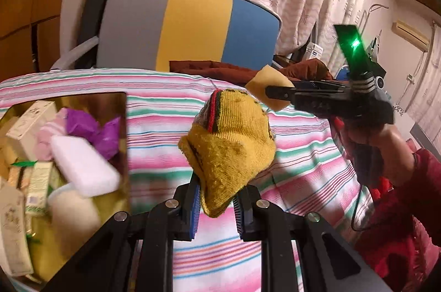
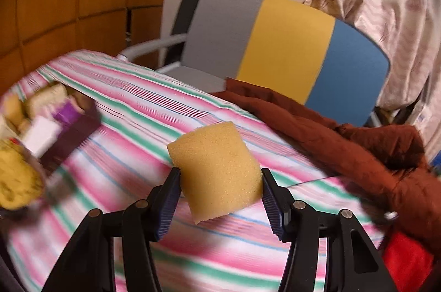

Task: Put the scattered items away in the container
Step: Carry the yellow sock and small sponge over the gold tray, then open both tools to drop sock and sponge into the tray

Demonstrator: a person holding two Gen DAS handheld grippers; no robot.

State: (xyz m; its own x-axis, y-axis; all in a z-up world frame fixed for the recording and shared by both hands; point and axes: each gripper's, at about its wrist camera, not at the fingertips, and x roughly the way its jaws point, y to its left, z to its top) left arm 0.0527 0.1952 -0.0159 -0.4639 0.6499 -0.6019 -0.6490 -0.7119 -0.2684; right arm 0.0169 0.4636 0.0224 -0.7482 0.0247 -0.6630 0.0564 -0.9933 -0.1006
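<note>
- Left wrist view, left gripper (image 1: 215, 198): fingers pinched tight on a yellow knitted sock (image 1: 228, 148) with a red and dark striped cuff. It is held by its lower end and stands up clear of the striped cloth (image 1: 289, 162), most likely so it can be carried over the box wall.
- Left wrist view, container (image 1: 124, 132): an open box at the left, resting on the striped cloth. It already holds a white sponge block (image 1: 82, 165), a purple wrapper (image 1: 96, 132), a pink cloth and several pale cartons. Print on the cartons is too blurred to read.
- Left wrist view, right gripper (image 1: 278, 93): held by a hand (image 1: 369, 137) in a red sleeve at the far right, carrying a yellow sponge (image 1: 268, 79). A green light shows on top of it.
- Right wrist view, right gripper (image 2: 220, 192): fingers part-way apart, closed on the sides of the yellow sponge (image 2: 217, 170). The sponge is lifted off the cloth, judged ready for the same drop.
- Right wrist view, surroundings: the container (image 2: 80, 132) lies far left, well apart from the sponge. A brown jacket (image 2: 330, 132) lies at the right, a grey, yellow and blue chair (image 2: 286, 43) behind.
- No brand or writing is legible in either view.
</note>
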